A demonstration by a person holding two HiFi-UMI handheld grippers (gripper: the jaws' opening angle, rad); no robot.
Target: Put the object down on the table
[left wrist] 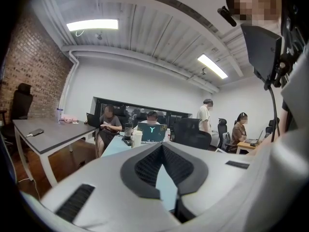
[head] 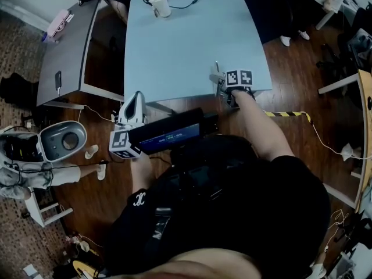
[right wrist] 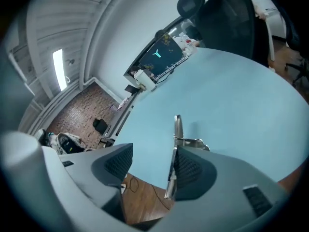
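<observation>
The right gripper was wide open and held nothing tight. The thin metal tool stood up on its end and leaned against the inside of one jaw. It was very close to the near edge of the blue table. That jaw seemed to prop it up, so I think the tool could tip over if the gripper pulled away fast. Then it might slide off the edge to the floor. The left gripper was shut and empty, well apart from the tool.
</observation>
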